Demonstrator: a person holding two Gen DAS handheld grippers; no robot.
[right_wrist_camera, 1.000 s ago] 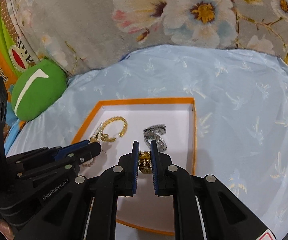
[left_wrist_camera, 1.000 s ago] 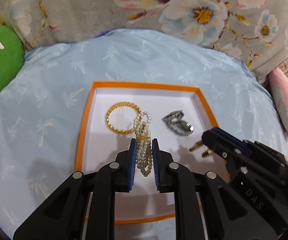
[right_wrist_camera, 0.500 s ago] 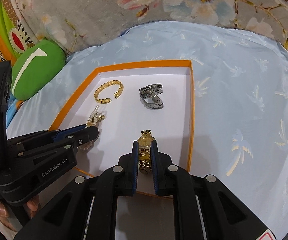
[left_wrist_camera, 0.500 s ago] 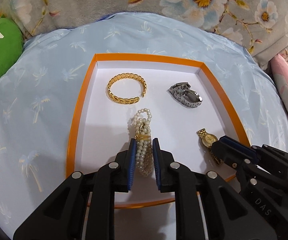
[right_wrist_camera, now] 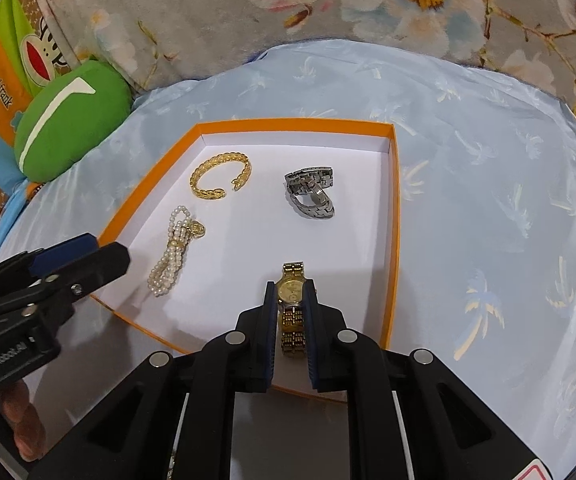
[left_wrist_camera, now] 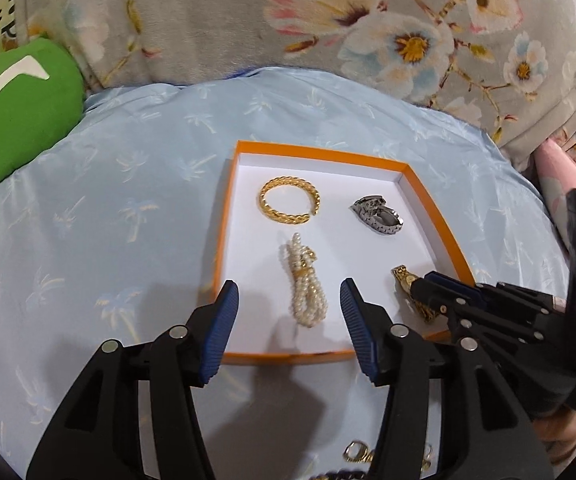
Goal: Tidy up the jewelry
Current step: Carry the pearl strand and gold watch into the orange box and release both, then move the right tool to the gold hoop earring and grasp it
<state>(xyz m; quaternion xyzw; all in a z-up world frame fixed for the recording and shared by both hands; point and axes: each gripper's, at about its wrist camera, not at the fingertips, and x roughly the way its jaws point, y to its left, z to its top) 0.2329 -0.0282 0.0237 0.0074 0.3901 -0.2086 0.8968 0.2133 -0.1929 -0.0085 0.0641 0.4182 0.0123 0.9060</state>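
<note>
An orange-rimmed white tray (left_wrist_camera: 319, 155) lies on a light blue cloth. In it are a gold bangle (left_wrist_camera: 289, 205), a silver watch (left_wrist_camera: 377, 216) and a pearl bracelet (left_wrist_camera: 305, 284). My left gripper (left_wrist_camera: 288, 285) hovers at the tray's near edge, its jaws opening. The pearl bracelet lies flat between them and the pads do not touch it. My right gripper (right_wrist_camera: 290, 296) is shut on a gold watch (right_wrist_camera: 293, 270), which rests on the tray floor at the near right. The right wrist view also shows the pearl bracelet (right_wrist_camera: 170, 254), the bangle (right_wrist_camera: 220, 180) and the left gripper (right_wrist_camera: 88, 254).
A green cushion (left_wrist_camera: 12, 112) sits at the far left. Floral fabric (left_wrist_camera: 248, 20) rises behind the blue cloth (left_wrist_camera: 88, 220), and a pink item (left_wrist_camera: 563, 184) lies at the right. Loose gold jewelry (left_wrist_camera: 355, 450) lies under my left gripper. A person's hand (right_wrist_camera: 20, 420) holds it.
My left gripper has let go of the pearl bracelet, spread its jaws and drawn back; the bracelet now lies in the tray. The right gripper has brought the gold watch down to the tray floor.
</note>
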